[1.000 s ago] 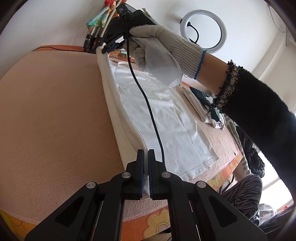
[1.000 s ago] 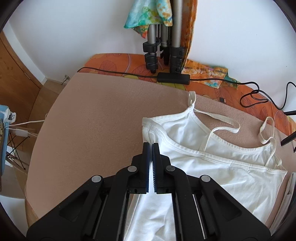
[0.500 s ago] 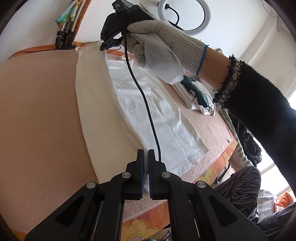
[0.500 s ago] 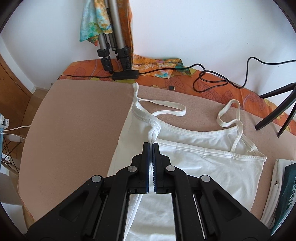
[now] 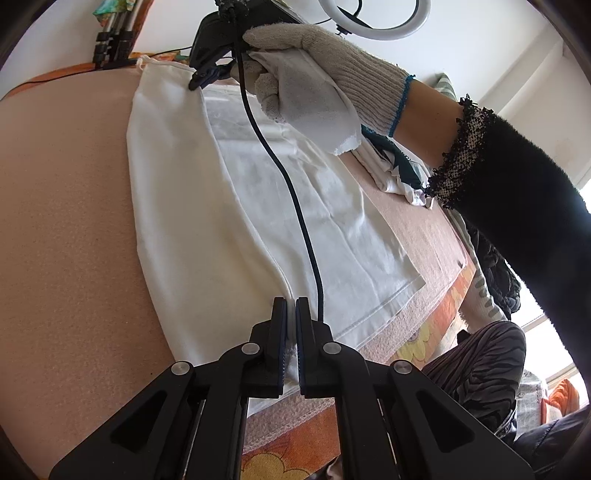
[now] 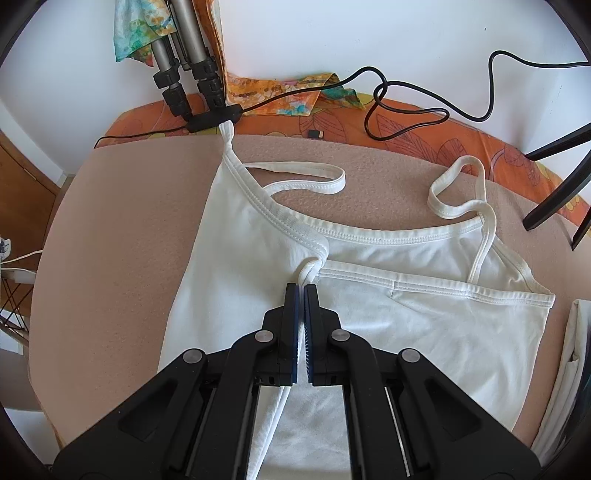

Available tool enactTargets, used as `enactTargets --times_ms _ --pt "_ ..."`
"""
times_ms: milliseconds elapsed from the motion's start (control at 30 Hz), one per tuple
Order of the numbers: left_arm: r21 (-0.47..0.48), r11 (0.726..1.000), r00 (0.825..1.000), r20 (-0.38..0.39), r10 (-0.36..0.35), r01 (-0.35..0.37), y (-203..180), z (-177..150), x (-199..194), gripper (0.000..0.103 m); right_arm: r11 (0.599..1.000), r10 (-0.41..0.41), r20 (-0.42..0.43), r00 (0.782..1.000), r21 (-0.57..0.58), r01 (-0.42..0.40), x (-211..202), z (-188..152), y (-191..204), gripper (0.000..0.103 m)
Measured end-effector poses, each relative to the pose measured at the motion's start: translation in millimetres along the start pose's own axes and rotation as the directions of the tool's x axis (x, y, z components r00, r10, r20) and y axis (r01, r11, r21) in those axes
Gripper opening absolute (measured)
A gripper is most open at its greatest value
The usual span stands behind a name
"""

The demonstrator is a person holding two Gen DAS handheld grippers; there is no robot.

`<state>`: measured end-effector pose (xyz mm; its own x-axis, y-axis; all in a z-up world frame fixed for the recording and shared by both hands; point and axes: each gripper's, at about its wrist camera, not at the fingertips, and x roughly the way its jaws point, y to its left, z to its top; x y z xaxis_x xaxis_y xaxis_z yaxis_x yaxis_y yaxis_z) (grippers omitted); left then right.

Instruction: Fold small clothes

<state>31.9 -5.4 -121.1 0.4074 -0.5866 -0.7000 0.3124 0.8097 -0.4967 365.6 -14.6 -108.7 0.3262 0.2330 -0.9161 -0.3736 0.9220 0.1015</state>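
Left wrist view is catching the person's gloved right hand (image 5: 317,70), wrapped around the right gripper's black body up near the top of the frame, with a black fuzzy sleeve (image 5: 524,206) trailing off to the right. A black cable (image 5: 291,192) is hanging from that hand across the white camisole (image 5: 207,192). Only this view is showing a ring light (image 5: 373,22) on the wall and a pile of folded clothes (image 5: 391,173) at the far side.

Right wrist view is showing what the other misses: both shoulder straps (image 6: 306,177) looping on the tan pad (image 6: 129,221), tripod legs (image 6: 184,74) against the wall, a coiled black cable (image 6: 406,110) on the orange floral cloth (image 6: 461,140).

Left gripper (image 5: 290,310) is pinching the folded side edge of the camisole near the hem, jaws beginning to part, fabric between them. Right gripper (image 6: 301,295) is pointing steeply down, clamped tight on the bunched neckline at the folded corner.

Camisole is lying flat on the pad, one side doubled over toward the middle.

No readable writing or labels anywhere.
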Motion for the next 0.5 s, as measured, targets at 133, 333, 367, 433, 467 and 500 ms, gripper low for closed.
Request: enactTargets --times_ms 133,333,367,433,467,500 --pt "0.02 1.0 1.0 -0.013 -0.019 0.02 -7.4 -0.3 1.5 0.015 1.0 0.009 0.007 1.0 0.013 -0.009 -2.9 0.9 -1.9 0.004" --pt "0.056 0.998 1.0 0.008 0.01 -0.01 -14.9 -0.5 -8.2 0.028 1.0 -0.006 0.109 0.994 0.018 0.004 -39.9 -5.3 -12.6 0.059" --pt "0.059 0.998 1.0 0.016 0.01 -0.011 -15.6 -0.7 -10.7 0.028 1.0 0.0 0.126 0.992 0.017 -0.002 -49.0 -6.9 -15.3 0.059" --pt "0.062 0.998 1.0 0.029 0.01 -0.012 -16.3 -0.6 -14.8 0.028 0.999 0.026 0.144 0.989 0.023 -0.03 -66.4 -9.4 -22.1 0.059" --pt "0.066 0.998 0.999 0.036 0.01 -0.013 -17.2 -0.4 -16.8 0.028 0.999 0.032 0.154 0.988 0.025 -0.036 -75.2 -11.1 -25.7 0.059" --pt "0.071 0.997 0.999 0.043 0.01 -0.013 -19.6 -0.6 -17.3 0.028 0.999 0.034 0.166 0.985 0.026 -0.039 -84.3 -13.4 -29.6 0.059"
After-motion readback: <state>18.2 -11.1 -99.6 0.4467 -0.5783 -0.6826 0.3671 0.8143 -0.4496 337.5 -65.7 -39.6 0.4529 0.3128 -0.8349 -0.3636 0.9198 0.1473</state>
